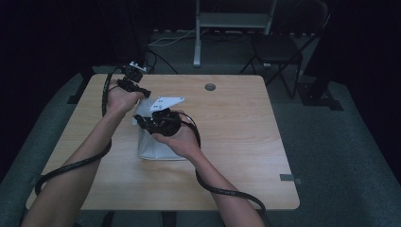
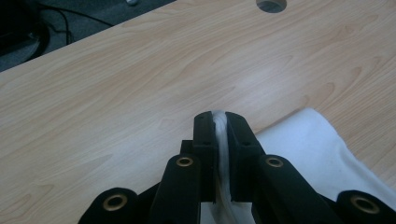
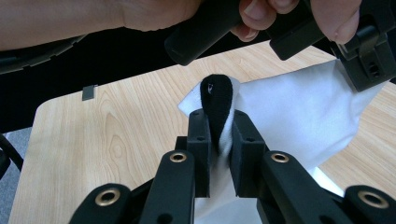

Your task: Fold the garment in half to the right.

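Black jaws of the left gripper [image 2: 219, 135] pinch a white cloth [image 2: 308, 149] edge; the right gripper [image 3: 219, 135] clamps another fold bearing a black tab [image 3: 217, 105]. Both forearms reach forward over the wooden table [image 1: 236, 118]. Soft, smooth cloth [image 1: 153, 146] lies left of centre, long axis running away from the person

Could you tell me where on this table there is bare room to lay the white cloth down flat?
The light wooden table is bare right of the white cloth, out to the right edge, between the round cable hole and the near edge. It is crowded left of centre, where the left gripper and right gripper pinch the cloth.
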`<state>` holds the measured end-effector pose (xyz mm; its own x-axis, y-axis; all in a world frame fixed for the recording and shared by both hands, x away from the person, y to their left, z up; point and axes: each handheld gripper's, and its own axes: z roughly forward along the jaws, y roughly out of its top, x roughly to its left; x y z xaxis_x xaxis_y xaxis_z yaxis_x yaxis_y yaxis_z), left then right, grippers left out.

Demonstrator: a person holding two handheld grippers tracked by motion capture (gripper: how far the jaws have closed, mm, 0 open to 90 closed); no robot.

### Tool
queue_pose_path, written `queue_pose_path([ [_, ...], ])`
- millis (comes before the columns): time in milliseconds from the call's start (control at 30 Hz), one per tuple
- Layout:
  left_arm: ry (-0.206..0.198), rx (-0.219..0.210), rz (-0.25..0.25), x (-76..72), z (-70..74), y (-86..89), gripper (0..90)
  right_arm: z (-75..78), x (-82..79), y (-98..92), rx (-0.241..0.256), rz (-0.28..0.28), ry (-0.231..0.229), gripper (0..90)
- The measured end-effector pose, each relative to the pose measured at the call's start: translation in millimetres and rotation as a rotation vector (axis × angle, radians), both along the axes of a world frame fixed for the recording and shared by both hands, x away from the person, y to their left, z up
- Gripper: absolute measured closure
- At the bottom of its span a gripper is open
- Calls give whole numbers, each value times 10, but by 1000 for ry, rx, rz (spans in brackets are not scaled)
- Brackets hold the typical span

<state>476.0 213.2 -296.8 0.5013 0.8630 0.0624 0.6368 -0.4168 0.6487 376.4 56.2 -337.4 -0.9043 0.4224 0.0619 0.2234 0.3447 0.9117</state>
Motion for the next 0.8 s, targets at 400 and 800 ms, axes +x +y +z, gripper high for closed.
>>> queue_pose_path([
  [400,7,-6,-10,21,-38,-101,839,-35,-2,-95,2,-15,14,807],
  [800,10,-10,-21,22,-89,-179,836,-103,-12,-153,-6,-23,19,807],
])
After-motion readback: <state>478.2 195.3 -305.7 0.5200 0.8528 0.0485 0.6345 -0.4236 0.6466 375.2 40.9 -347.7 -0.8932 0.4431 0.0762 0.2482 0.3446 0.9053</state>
